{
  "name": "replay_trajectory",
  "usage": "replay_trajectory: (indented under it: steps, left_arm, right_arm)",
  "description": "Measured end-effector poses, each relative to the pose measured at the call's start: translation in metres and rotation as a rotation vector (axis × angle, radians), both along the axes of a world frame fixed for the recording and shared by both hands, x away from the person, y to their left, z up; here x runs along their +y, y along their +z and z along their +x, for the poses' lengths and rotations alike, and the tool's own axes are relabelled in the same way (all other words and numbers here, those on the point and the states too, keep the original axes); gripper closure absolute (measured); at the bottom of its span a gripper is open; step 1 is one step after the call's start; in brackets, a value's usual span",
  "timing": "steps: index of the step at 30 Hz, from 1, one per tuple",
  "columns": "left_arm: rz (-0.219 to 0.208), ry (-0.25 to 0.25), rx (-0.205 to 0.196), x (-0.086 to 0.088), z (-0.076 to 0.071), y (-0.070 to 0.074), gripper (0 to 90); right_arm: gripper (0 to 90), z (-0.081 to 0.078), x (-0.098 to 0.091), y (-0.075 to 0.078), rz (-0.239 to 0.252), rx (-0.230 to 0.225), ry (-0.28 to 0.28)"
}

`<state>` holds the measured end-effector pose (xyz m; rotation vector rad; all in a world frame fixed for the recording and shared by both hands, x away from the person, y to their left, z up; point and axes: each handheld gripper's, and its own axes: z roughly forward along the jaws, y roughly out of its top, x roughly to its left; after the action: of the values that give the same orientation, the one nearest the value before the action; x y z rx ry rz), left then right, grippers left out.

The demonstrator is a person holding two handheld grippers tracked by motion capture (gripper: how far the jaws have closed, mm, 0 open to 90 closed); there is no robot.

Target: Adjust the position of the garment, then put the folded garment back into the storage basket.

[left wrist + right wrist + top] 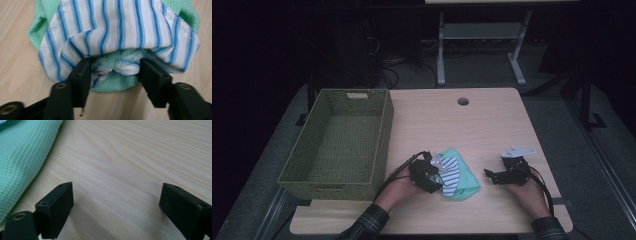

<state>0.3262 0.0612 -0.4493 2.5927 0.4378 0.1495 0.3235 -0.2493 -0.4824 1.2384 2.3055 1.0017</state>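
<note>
Woodgrain fills most of what I see: a pale, light-wood rectangular tabletop (492, 125) with a round cable hole (463, 101) near its far edge, upper centre of the high view. Around it the room is dark; a grey carpeted floor (562, 130) shows at the sides, and at the top of the frame stand the white metal legs of another desk (441, 55) with black cables (387, 70) tangled on the floor to their left.

On the left part of the table sits an olive-green woven rectangular basket (384, 130).

My left gripper (430, 177), low and centre-left in the high view, has its jaws set on either side of a bunched fold of the white cloth with blue stripes (120, 27), which lies on top of a mint-green waffle-weave cloth (50, 12). In the left gripper view the two black pads meet the fabric bundle at both flanks, so I read it as grasping the striped cloth. Both cloths rest on the table just right of the basket, bottom centre of the high view.

My right gripper (493, 176), lower right, is released: its jaws stand wide over bare wood, with the green cloth's edge at the upper left of its own view.
</note>
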Motion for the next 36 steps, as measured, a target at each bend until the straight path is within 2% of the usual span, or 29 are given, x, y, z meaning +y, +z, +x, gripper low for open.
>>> replay_trajectory:
  steps: [9,13,19,27,32,35,36]
  left_arm:
    - [0.006,-0.006,-0.022,-0.001,0.007,0.001,67.8]
    - [-0.005,0.0,-0.004,0.001,0.012,0.002,75.4]
    - [-0.001,0.003,-0.004,0.001,0.012,0.002,76.9]
    - [-0.012,0.043,0.028,0.002,0.013,0.005,77.9]
    - [-0.06,0.076,0.055,0.007,0.014,0.014,78.0]
    - [-0.065,0.077,0.058,0.011,0.014,0.021,78.0]
    - [-0.085,0.094,0.065,0.011,0.013,0.022,78.0]
  right_arm:
    - [11.5,0.0,0.0,0.0,0.001,0.001,-0.002]
    - [11.2,0.0,0.0,0.0,0.002,0.002,-0.005]
    - [11.1,0.0,0.001,0.0,0.002,0.003,-0.01]
    - [11.1,0.0,0.001,0.0,0.002,0.003,-0.01]
    - [11.1,0.0,0.001,0.0,0.002,0.003,-0.01]
    - [11.1,0.0,0.0,0.0,0.001,0.001,-0.008]
    - [11.1,0.0,0.0,0.0,0.001,0.0,-0.007]
